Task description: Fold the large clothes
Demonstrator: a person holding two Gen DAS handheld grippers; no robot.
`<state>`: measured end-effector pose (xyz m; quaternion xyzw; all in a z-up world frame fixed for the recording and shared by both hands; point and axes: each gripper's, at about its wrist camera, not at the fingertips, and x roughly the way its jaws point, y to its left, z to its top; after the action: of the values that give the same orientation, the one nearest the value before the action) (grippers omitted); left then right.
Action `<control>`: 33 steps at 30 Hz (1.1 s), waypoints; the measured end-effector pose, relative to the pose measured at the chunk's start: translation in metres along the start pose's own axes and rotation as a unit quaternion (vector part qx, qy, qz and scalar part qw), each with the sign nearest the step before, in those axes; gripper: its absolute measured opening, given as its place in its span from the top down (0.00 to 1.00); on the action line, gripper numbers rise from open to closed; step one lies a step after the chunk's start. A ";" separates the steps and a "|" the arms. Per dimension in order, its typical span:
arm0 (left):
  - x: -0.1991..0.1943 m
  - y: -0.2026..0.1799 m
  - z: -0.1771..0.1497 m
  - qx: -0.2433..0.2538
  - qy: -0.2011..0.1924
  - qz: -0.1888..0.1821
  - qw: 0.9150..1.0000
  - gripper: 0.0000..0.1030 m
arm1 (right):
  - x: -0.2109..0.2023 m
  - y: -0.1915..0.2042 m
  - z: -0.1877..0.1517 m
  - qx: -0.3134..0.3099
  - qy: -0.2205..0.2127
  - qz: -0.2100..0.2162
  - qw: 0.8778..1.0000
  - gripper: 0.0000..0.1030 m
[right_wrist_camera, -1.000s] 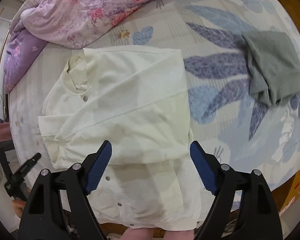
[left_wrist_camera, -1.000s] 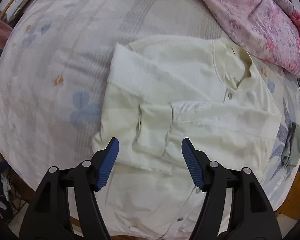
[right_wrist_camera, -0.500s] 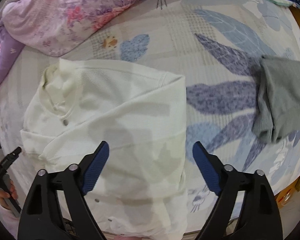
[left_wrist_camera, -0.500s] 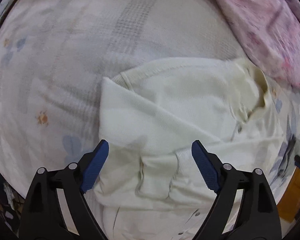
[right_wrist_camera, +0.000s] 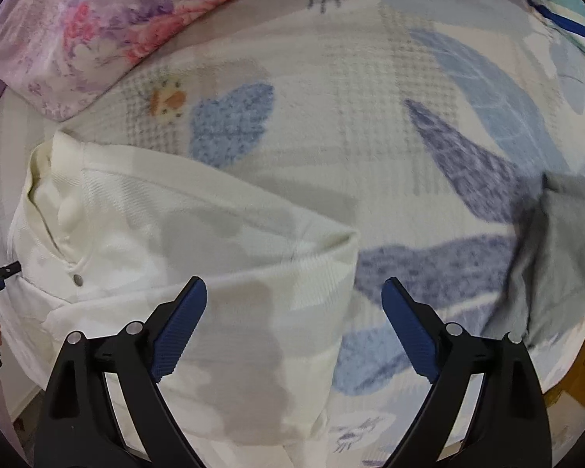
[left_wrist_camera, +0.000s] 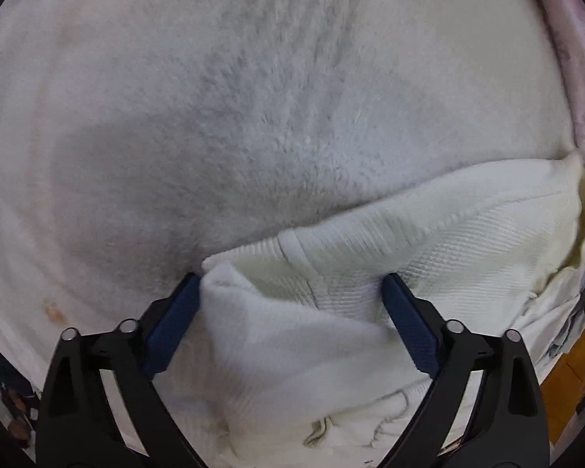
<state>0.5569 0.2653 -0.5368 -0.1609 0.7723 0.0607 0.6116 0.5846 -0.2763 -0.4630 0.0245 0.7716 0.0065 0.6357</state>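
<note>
A bedroom in a home: the work surface is a bed covered by a fleecy sheet printed with blue leaves and small flowers. A pink floral quilt is bunched at its far edge, a striped pillow sits in one corner, and a wooden bed frame shows beside the mattress.

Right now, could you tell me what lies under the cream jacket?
The cream jacket lies on the printed blanket, whose blue leaf pattern runs under its right edge. Whatever else sits beneath it, including its folded-in layers, is covered.
</note>
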 end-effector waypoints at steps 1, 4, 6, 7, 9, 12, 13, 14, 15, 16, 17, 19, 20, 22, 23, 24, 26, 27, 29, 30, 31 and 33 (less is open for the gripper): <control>-0.001 -0.001 0.000 0.005 -0.001 0.003 1.000 0.10 | 0.005 -0.002 0.004 0.000 0.006 0.003 1.000 0.15; -0.008 -0.002 -0.006 0.017 -0.029 0.006 0.999 0.23 | 0.021 -0.008 0.014 0.007 0.028 0.024 0.999 0.14; -0.015 -0.005 -0.011 0.036 -0.050 0.004 0.998 0.38 | 0.029 -0.010 0.017 0.009 0.043 0.027 0.999 0.14; -0.018 -0.006 -0.014 0.044 -0.056 -0.003 0.997 0.52 | 0.033 -0.010 0.018 0.011 0.050 0.030 0.998 0.13; -0.022 -0.009 -0.014 0.044 -0.058 -0.016 0.997 0.65 | 0.044 -0.008 0.019 0.006 0.073 0.055 0.996 0.13; -0.026 -0.009 -0.011 0.030 -0.059 -0.018 0.998 0.73 | 0.059 -0.010 0.021 0.009 0.086 0.039 0.996 0.13; -0.027 -0.008 -0.012 0.022 -0.061 -0.020 0.998 0.76 | 0.066 -0.011 0.022 0.012 0.090 0.042 0.995 0.11; -0.030 -0.007 -0.013 0.013 -0.066 -0.026 0.997 0.80 | 0.068 -0.011 0.023 0.010 0.087 0.042 0.995 0.11; -0.034 0.000 -0.013 0.013 -0.069 -0.028 0.997 0.83 | 0.069 -0.011 0.022 0.007 0.081 0.042 0.996 0.11; -0.037 0.000 -0.016 0.016 -0.072 -0.026 0.997 0.88 | 0.068 -0.011 0.021 0.010 0.075 0.039 0.996 0.13; -0.040 0.002 -0.018 0.019 -0.074 -0.022 0.997 0.90 | 0.064 -0.011 0.016 0.014 0.058 0.030 0.998 0.17; -0.044 0.005 -0.024 0.019 -0.073 -0.015 0.997 0.91 | 0.053 -0.008 0.006 0.008 0.031 0.020 0.999 0.45; -0.047 0.006 -0.029 0.015 -0.075 -0.020 0.997 0.91 | 0.049 -0.009 0.000 0.009 0.026 0.028 0.999 0.57; -0.055 0.009 -0.036 0.008 -0.082 -0.023 0.996 0.91 | 0.042 -0.012 -0.009 0.032 0.025 0.053 0.998 0.82; -0.059 0.011 -0.038 0.004 -0.087 -0.022 0.996 0.91 | 0.038 -0.013 -0.012 0.035 0.017 0.052 0.998 0.83; -0.063 0.012 -0.041 0.001 -0.092 -0.021 0.996 0.91 | 0.032 -0.011 -0.016 0.035 0.003 0.049 0.998 0.83; -0.068 0.014 -0.045 -0.002 -0.100 -0.015 0.995 0.91 | 0.021 -0.008 -0.025 0.040 -0.019 0.043 0.998 0.84; -0.072 0.015 -0.047 -0.006 -0.104 -0.013 0.995 0.91 | 0.012 -0.007 -0.031 0.042 -0.034 0.037 0.998 0.84; -0.079 0.018 -0.053 -0.013 -0.110 -0.011 0.994 0.91 | -0.001 0.001 -0.042 0.035 -0.058 0.023 0.997 0.84; -0.083 0.017 -0.055 -0.015 -0.115 -0.008 0.993 0.91 | -0.008 0.005 -0.047 0.032 -0.070 0.016 0.997 0.84; -0.087 0.017 -0.059 -0.016 -0.119 -0.005 0.993 0.91 | -0.015 0.007 -0.053 0.032 -0.080 0.011 0.996 0.84; -0.094 0.016 -0.062 -0.018 -0.127 0.000 0.992 0.91 | -0.026 0.009 -0.063 0.035 -0.095 0.009 0.995 0.84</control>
<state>0.5129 0.2787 -0.4329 -0.1624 0.6875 0.0946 0.7015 0.5284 -0.2671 -0.4256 0.0543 0.7071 -0.0173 0.7048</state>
